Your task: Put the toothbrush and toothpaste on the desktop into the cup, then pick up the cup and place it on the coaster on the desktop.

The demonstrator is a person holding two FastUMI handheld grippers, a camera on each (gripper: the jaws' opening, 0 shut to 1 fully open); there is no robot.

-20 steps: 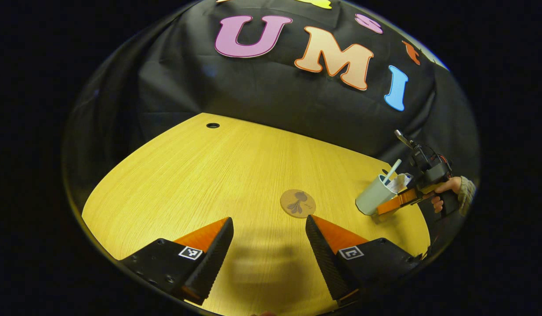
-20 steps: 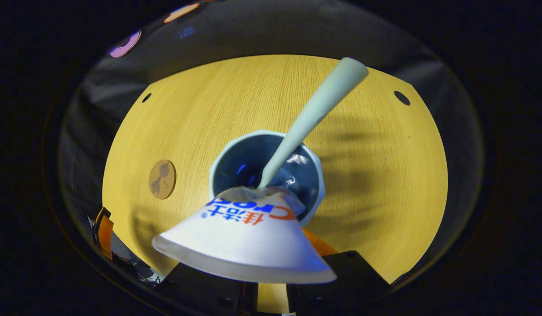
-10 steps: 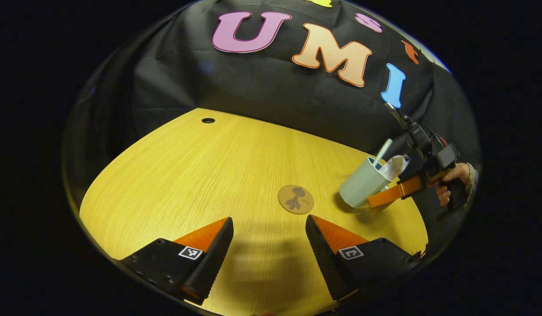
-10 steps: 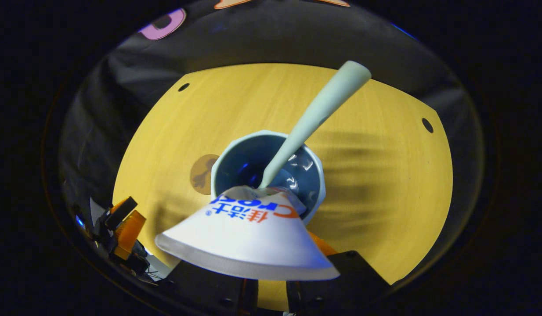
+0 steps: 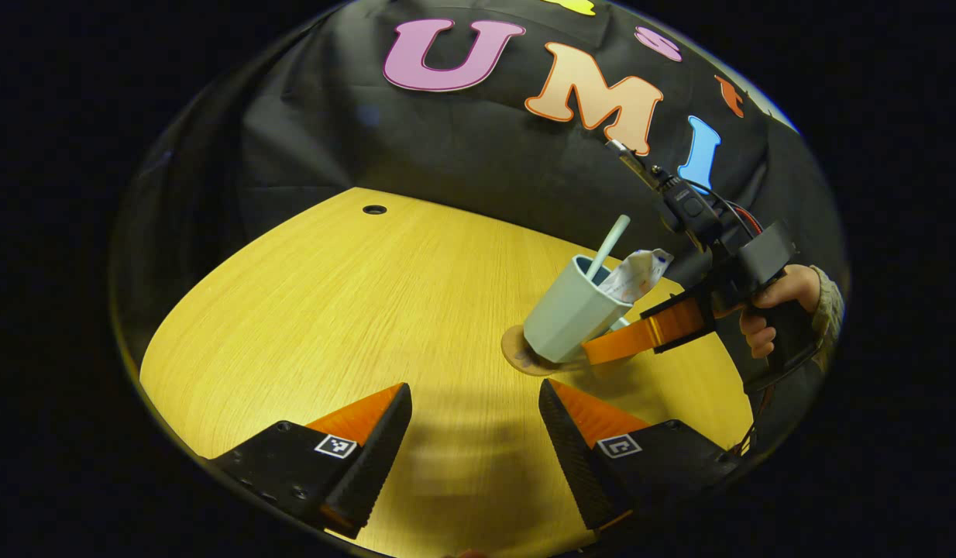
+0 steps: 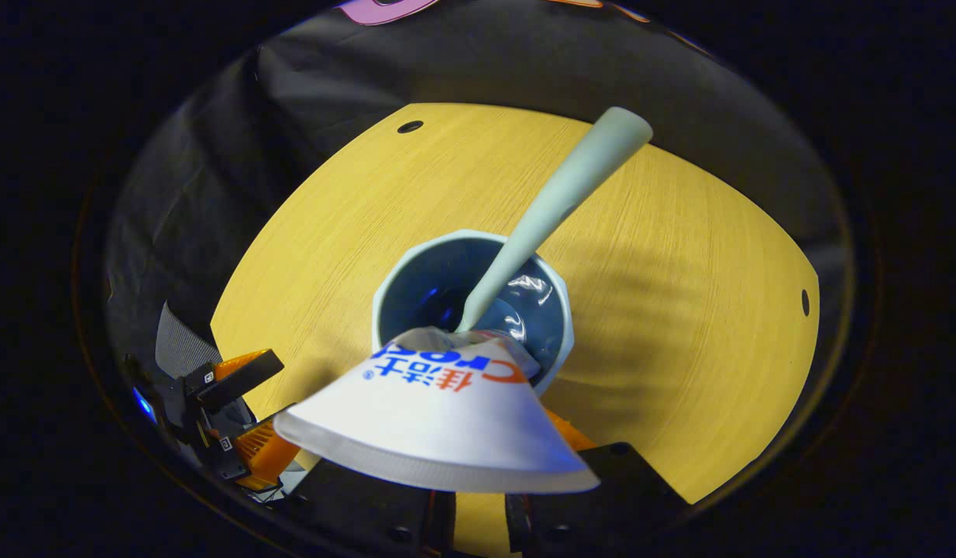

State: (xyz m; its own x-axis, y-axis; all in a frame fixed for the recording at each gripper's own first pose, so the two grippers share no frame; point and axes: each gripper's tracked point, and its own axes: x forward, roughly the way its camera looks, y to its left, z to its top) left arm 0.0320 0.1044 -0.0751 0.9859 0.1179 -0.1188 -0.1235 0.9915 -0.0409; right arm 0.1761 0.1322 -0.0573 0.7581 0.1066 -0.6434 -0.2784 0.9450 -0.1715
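Carried leftward from the desk's right edge, one pale green faceted cup (image 5: 565,318) is now being held tilted over the round brown coaster (image 5: 517,355) by the right gripper (image 5: 602,349), clamped on it. One pale toothbrush (image 6: 551,205) and one white toothpaste tube (image 6: 439,418) are being kept inside. The left gripper (image 5: 475,434) is being held wide open, empty, over the yellow wooden desk (image 5: 354,310). A hand (image 5: 772,306) is being shown in the left gripper view.

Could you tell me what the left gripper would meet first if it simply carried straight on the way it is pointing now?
Probably the bare wooden desktop. The left gripper is open and aims down at bare wood. The coaster, with the cup over it, lies off to one side of that line, though depth is hard to judge.
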